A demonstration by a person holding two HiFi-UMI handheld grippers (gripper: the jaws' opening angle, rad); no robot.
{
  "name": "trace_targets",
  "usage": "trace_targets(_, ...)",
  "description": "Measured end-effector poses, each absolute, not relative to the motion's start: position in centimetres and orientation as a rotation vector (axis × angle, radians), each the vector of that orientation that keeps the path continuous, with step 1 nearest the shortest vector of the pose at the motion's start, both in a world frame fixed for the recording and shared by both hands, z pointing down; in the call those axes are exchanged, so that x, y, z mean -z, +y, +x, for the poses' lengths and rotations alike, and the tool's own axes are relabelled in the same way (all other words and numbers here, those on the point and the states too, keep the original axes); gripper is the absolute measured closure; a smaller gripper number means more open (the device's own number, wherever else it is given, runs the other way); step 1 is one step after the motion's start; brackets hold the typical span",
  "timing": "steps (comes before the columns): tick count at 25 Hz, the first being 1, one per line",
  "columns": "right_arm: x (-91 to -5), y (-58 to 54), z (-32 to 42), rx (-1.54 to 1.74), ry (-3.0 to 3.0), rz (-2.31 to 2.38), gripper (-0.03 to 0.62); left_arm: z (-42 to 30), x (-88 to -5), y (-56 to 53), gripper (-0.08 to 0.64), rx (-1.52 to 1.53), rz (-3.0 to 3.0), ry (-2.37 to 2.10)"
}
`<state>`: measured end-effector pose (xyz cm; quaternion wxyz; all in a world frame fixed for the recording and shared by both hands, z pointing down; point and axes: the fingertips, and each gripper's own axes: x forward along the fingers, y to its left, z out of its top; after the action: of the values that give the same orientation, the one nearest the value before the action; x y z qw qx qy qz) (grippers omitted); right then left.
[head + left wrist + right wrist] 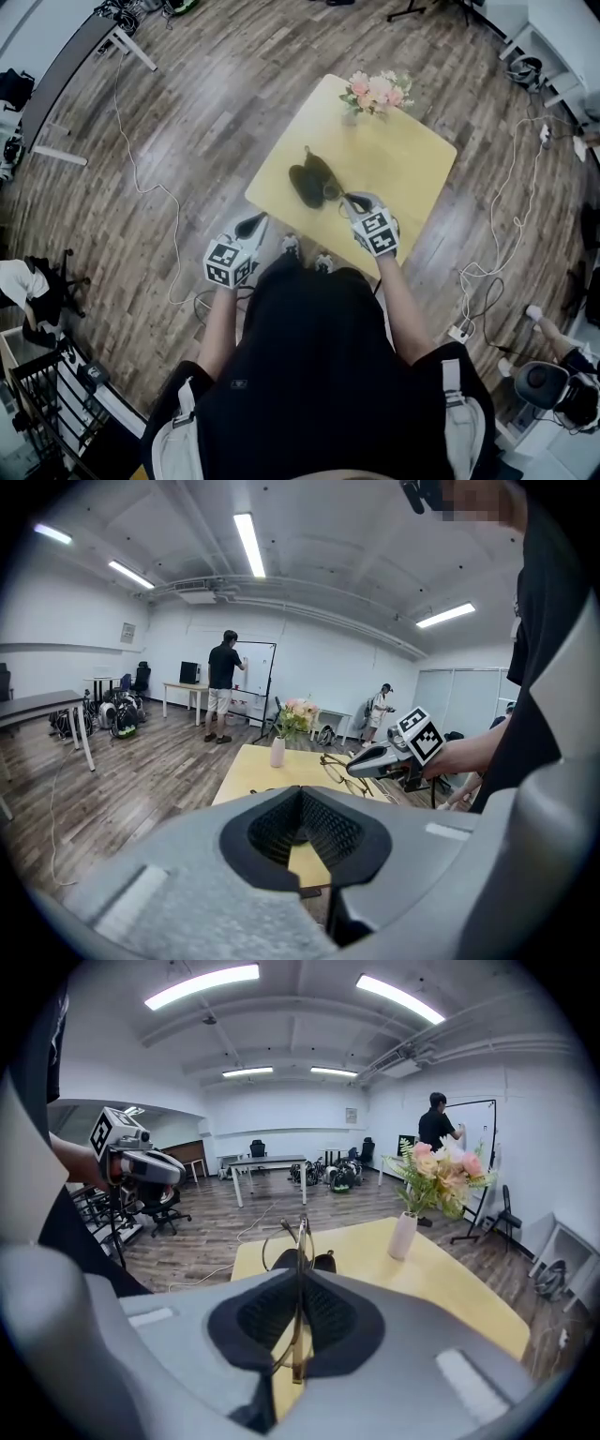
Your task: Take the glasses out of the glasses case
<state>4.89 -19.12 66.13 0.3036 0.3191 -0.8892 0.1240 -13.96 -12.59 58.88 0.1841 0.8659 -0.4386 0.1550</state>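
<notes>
glasses (300,1241), pinched in right claw (298,1279)

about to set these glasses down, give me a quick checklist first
1. right gripper shut on the glasses: ok, the frame is pinched between the pads.
2. glasses lifted off the table: ok in the left gripper view.
3. glasses fully clear of the open glasses case: cannot tell, they overlap its edge in the head view.
4. left gripper out of the way: ok, shut on nothing, held off the table's near edge.
5. bare tabletop to the right of the case: ok.
6. vase of flowers apart from the work: ok, at the far corner.
</notes>
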Motion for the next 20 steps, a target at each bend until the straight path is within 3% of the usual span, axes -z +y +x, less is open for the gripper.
trace_targets(20,-66.5,-17.8,8.4,-0.309,-2.439,0.754,0.574,-9.8,-58.0,-12.2,0.549,-0.426,2.43,-1.294)
